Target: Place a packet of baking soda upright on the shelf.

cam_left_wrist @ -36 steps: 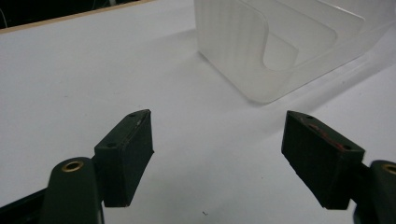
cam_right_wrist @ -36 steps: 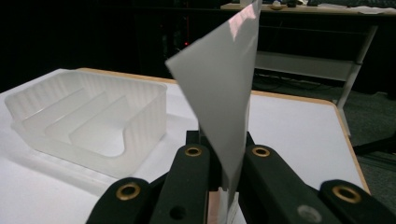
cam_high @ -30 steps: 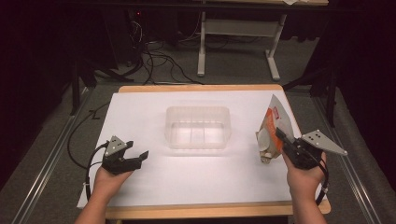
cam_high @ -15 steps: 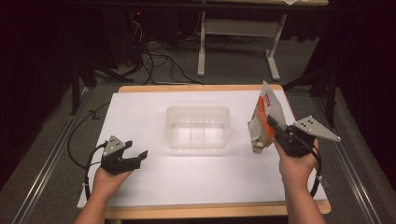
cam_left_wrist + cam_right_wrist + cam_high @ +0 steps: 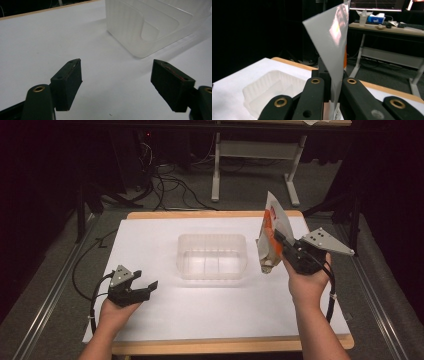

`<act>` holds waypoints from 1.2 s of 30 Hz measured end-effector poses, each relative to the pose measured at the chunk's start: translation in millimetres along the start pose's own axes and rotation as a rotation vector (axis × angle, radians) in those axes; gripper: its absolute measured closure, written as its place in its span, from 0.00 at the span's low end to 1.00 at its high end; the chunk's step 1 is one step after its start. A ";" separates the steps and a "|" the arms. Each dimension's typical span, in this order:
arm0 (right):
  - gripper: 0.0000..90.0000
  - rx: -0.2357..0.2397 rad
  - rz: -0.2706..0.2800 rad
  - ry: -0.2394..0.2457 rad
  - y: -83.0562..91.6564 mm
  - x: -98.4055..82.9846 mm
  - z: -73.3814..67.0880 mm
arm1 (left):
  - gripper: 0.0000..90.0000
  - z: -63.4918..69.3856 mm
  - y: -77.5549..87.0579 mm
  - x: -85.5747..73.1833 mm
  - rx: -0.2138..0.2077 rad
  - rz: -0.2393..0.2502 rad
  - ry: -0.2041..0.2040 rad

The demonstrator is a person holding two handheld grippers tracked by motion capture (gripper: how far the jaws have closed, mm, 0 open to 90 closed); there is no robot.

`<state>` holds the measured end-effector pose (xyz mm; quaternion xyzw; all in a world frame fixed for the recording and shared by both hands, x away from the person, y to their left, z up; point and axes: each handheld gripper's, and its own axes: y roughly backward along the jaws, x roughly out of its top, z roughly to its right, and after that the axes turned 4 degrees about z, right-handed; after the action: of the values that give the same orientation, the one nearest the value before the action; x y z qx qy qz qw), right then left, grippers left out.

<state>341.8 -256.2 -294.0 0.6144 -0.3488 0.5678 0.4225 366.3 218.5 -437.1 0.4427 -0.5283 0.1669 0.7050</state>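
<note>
A white and orange pouch (image 5: 271,227) hangs in the air at the right of a clear plastic tray (image 5: 212,256), held upright by my right gripper (image 5: 281,243), which is shut on it. From the right gripper view the pouch's silvery side (image 5: 333,42) rises between the two black jaws, with the tray (image 5: 274,87) below and to the left. My left gripper (image 5: 145,287) rests low over the white table cover at the front left, open with nothing between its fingers (image 5: 68,80). Ahead of it stands a corner of the tray (image 5: 147,27).
A white sheet (image 5: 150,240) covers the wooden table. Black cables (image 5: 87,270) trail off the left edge. A desk frame (image 5: 255,165) stands on the floor beyond the table, and another desk with small items (image 5: 377,22) sits farther back.
My right gripper has lifted the pouch up and carried it left, toward the tray. The left gripper has stayed where it was.
</note>
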 end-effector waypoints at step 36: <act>1.00 0.201 -0.055 -0.008 -128.5 -15.0 -109.7 | 0.28 -0.1 -3.6 0.6 -0.021 0.001 -0.002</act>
<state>412.6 -105.2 -324.9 0.6653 -0.2750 0.5855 0.3727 369.1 216.5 -438.2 0.4351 -0.5312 0.1611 0.7089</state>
